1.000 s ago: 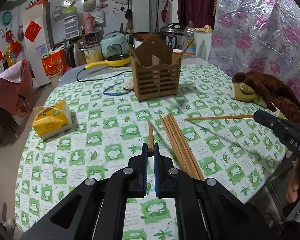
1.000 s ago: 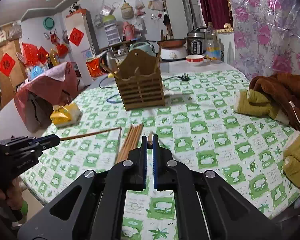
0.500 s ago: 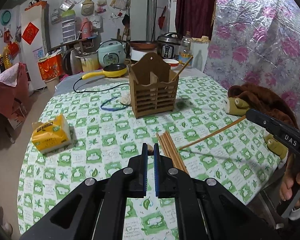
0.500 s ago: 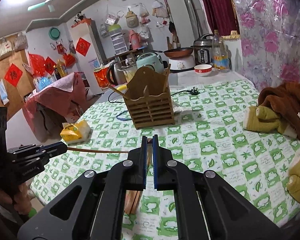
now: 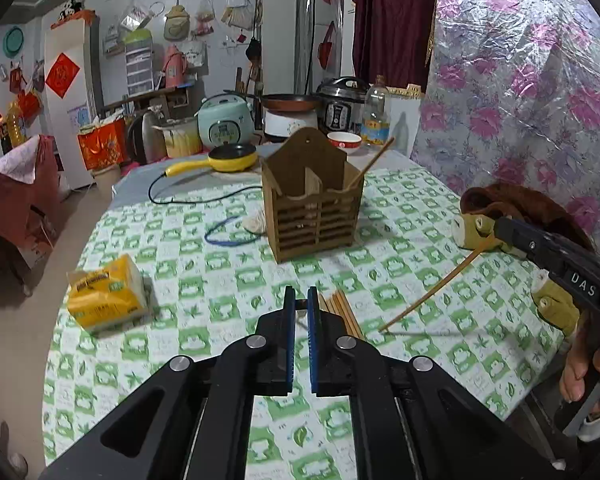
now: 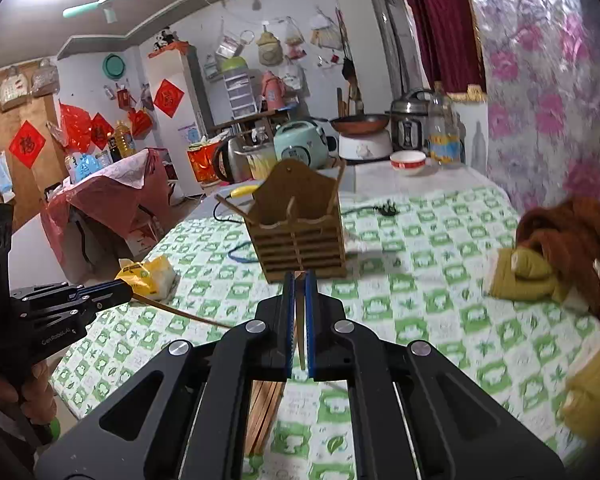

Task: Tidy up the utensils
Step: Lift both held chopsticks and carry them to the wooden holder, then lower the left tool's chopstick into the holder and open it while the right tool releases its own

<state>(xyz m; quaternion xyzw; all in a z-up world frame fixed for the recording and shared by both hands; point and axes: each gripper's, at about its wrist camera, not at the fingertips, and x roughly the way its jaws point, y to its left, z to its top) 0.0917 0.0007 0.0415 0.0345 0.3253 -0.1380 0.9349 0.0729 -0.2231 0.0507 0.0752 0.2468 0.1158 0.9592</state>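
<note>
Both grippers, left gripper (image 5: 301, 300) and right gripper (image 6: 299, 276), are each clamping one chopstick; holder (image 5: 312, 204) is holding a couple; bundle (image 5: 342, 314) is waiting on the counter (image 5: 220, 280).

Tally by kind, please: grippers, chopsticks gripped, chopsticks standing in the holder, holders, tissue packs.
Grippers: 2, left gripper, right gripper
Gripped chopsticks: 2, left chopstick, right chopstick
Standing chopsticks: 2
Wooden holder: 1
Tissue pack: 1
Total: 8

Wood on glossy plastic cloth
Slatted wooden holder (image 5: 314, 210), bare wooden chopsticks (image 5: 342, 312) — matt black plastic gripper (image 5: 301, 308), shiny tablecloth (image 5: 204, 280).
</note>
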